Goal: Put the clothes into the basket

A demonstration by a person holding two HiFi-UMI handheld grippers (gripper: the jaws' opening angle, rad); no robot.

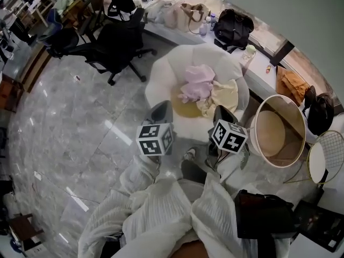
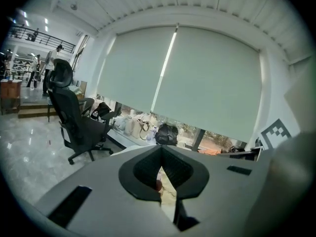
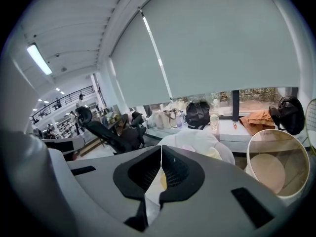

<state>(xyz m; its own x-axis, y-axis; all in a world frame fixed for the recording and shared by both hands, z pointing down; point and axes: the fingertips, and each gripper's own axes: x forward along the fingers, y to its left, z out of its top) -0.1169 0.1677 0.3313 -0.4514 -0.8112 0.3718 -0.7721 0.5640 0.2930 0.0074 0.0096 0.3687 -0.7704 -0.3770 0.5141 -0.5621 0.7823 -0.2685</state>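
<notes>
Sleeves of white ribbed knit (image 1: pixel 161 214) fill the bottom of the head view, reaching forward and down. Each arm ends in a grey handheld gripper topped by a cube of black-and-white square markers.

Seen along its own jaws, the left gripper (image 2: pixel 161 152) is clenched. The two dark pads meet at the tip with nothing caught between them. The right gripper (image 3: pixel 161 152) is likewise pressed closed on nothing. Both point toward a round white armchair (image 1: pixel 161 74) just ahead of them. Neither one touches it.

The clothes lie heaped on the armchair's seat. A pink garment (image 1: pixel 198 81) sits crumpled on top, toward the left. A pale yellow garment (image 1: pixel 224 94) is bunched against it on the right. A mustard cushion (image 1: pixel 184 109) shows beneath them at the front of the seat.

The basket (image 1: pixel 279 98) stands on the floor just beside the armchair, to the right, ahead of the right gripper. It is round with a white rim and a tan inside, and its open mouth faces the camera. No clothing is in it. A gold wire-frame side table (image 1: pixel 325 155) stands just right of the basket.

The floor (image 1: pixel 80 133) is glossy grey marble. A black office chair (image 1: pixel 115 44) stands beyond the armchair to the left. Behind the armchair, a long white ledge (image 1: pixel 258 63) under the window holds a beige handbag (image 1: pixel 188 15), a black bag (image 1: pixel 234 28) and an orange cloth (image 1: pixel 293 85).
</notes>
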